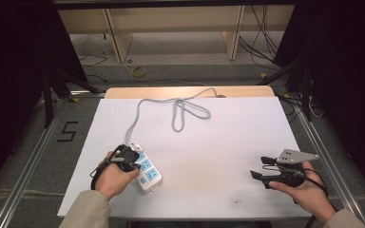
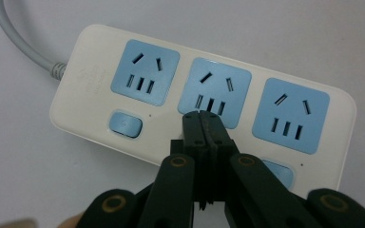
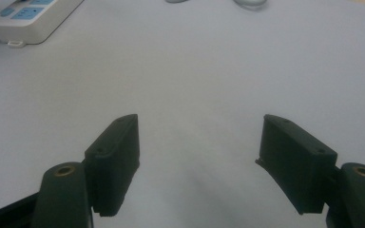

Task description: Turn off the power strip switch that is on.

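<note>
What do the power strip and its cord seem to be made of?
The power strip looks like smooth, cream-white moulded plastic with a faint sheen; its socket faces and switches are matte light blue, probably plastic too. The cord seems sheathed in soft grey rubber or vinyl, judging by its loose loops and ribbed collar.

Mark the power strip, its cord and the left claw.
power strip point(image 2: 95, 76), left gripper view, white casing beside the first socket
cord point(image 1: 138, 114), high view, grey run leaving the strip
left claw point(image 2: 202, 118), left gripper view, closed tips over the middle socket
</note>
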`<state>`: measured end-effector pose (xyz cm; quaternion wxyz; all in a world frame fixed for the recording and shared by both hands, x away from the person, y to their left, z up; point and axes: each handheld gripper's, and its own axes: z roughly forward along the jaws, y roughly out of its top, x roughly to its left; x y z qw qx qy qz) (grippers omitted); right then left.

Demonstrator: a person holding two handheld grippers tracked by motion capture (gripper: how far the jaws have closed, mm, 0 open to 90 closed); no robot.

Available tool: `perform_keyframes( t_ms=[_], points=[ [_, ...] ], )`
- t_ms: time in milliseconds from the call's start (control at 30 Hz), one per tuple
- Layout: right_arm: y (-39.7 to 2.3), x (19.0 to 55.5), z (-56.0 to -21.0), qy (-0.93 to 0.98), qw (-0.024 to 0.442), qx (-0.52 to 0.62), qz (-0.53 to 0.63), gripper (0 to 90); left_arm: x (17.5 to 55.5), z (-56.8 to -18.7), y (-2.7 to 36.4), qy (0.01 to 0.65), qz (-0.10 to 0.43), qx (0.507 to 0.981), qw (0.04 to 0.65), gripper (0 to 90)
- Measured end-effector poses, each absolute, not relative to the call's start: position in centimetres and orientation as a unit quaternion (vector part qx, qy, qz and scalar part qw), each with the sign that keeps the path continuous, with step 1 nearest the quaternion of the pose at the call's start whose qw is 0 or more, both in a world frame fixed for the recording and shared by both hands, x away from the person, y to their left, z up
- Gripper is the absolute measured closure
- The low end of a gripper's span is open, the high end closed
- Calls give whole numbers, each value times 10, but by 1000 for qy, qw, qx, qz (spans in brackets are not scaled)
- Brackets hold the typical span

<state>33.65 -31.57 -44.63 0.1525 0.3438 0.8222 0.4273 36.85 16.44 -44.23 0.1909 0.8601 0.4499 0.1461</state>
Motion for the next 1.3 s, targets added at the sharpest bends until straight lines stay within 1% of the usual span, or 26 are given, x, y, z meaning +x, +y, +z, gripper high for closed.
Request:
perform_keyframes(
  t_ms=[800,1300],
  points=[
    [-315,336,-446,823,153,343,427,303,371,-441,164,467,132,855,185,900],
    [-315,336,-447,823,153,343,426,303,372,-440,162,462,132,860,173,900]
  ],
)
